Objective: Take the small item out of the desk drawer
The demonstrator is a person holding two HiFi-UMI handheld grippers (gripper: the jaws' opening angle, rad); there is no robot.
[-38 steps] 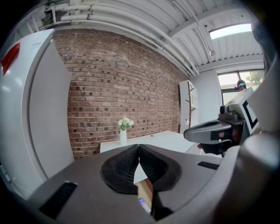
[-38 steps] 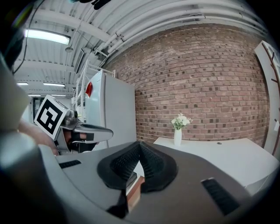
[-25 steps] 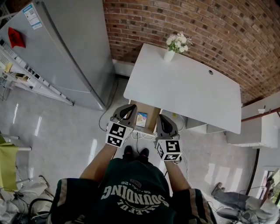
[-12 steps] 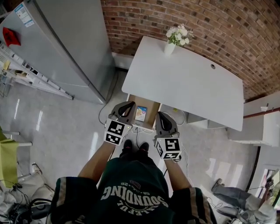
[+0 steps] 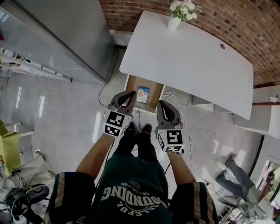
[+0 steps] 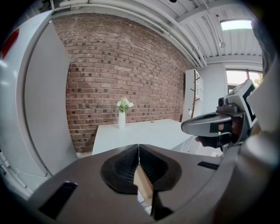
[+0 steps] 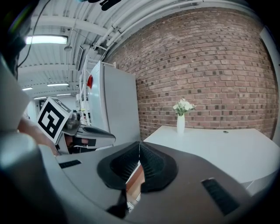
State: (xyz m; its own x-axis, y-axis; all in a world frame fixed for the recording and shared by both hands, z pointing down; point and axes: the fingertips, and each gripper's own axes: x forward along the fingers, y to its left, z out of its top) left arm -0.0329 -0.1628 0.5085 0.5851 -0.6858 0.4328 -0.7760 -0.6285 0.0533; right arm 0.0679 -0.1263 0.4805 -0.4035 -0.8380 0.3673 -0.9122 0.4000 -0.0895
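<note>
Room: you stand on a glossy grey floor [image 5: 57, 113] facing a red brick wall [image 5: 144, 8], with a tall grey refrigerator [image 5: 65, 30] to your left.
Desk: the white rectangular desk [image 5: 188, 57] sits against the wall and carries a white vase of pale flowers [image 5: 175, 19] at its far left corner.
Drawer: the brown wooden drawer [image 5: 155, 98] stands pulled out from under the desk's near left edge.
Small item: the small pale blue rectangular packet [image 5: 142, 94] lies flat inside the drawer, untouched by either gripper.
Left gripper: your left gripper [image 5: 129, 95] has its jaws pressed together with nothing between them; from the head view its tip shows at the drawer's left edge.
Right gripper: your right gripper [image 5: 164, 105] is also closed and empty, with its tip near the drawer's front right corner.
Between them: your dark shoes [image 5: 138, 129] rest on the floor just in front of the drawer.
</note>
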